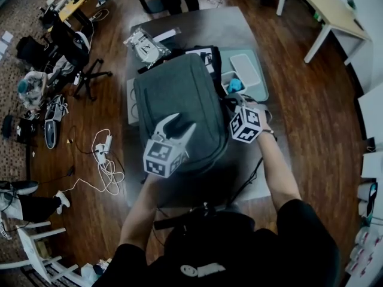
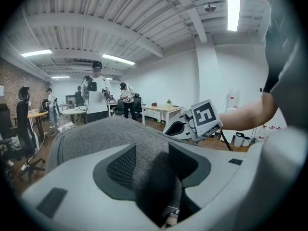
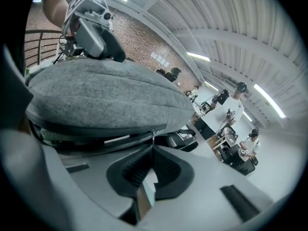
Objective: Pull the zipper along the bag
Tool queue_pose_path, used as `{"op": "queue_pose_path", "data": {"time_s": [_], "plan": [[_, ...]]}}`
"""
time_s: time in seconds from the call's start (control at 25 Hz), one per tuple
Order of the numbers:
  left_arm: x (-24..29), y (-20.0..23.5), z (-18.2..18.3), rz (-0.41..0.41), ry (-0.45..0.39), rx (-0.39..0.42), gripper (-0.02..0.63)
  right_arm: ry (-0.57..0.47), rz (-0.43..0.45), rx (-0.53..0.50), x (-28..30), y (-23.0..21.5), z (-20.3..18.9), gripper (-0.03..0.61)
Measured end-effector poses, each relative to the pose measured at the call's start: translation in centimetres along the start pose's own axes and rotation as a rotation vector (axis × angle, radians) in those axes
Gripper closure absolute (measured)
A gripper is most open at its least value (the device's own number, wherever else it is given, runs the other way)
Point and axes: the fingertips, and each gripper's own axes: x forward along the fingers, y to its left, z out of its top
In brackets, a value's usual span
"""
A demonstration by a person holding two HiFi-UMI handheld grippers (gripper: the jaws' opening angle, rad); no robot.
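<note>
Right claw [image 3: 153, 147] is pinched on the zipper pull [image 3: 153, 135] at its tips, on the bag's [image 3: 106, 95] side seam. Left claw [image 2: 151, 151] is spread over the bag's top. Brace there and draw steadily along the track.
</note>
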Motion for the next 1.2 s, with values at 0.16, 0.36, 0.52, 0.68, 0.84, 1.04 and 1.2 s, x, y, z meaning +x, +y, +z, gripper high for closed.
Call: {"op": "queue_pose_path", "data": {"time_s": [0.16, 0.36, 0.52, 0.68, 0.84, 1.04, 1.2], "plan": [[-0.1, 0.1, -0.1, -0.006, -0.010, -0.008, 0.402, 0.024, 0.019, 0.031, -2.2, 2.0, -0.5, 0.557], [-0.2, 0.2, 0.1, -0.009, -0.028, -0.024, 0.402, 0.086, 0.025, 0.085, -4.6, 4.5, -0.9, 0.557], [-0.2, 0.2, 0.2, -0.019, -0.045, -0.029, 0.402, 0.136, 0.026, 0.130, -6.3, 6.5, -1.3, 0.557], [-0.6, -0.5, 0.0, -0.037, -0.050, -0.022, 0.402, 0.188, 0.020, 0.146, -8.0, 8.7, -1.8, 0.557], [-1.7, -1.5, -0.5, -0.056, -0.050, -0.013, 0.402, 0.227, -0.006, 0.184, -9.2, 9.9, -1.7, 0.556], [-2.9, -1.8, -1.4, -0.092, -0.083, -0.069, 0.402, 0.289, -0.038, 0.222, -10.0, 11.8, -1.4, 0.555], [-3.0, -2.0, -1.7, -0.113, -0.101, -0.082, 0.402, 0.303, -0.042, 0.261, -10.8, 13.8, -0.8, 0.556]]}}
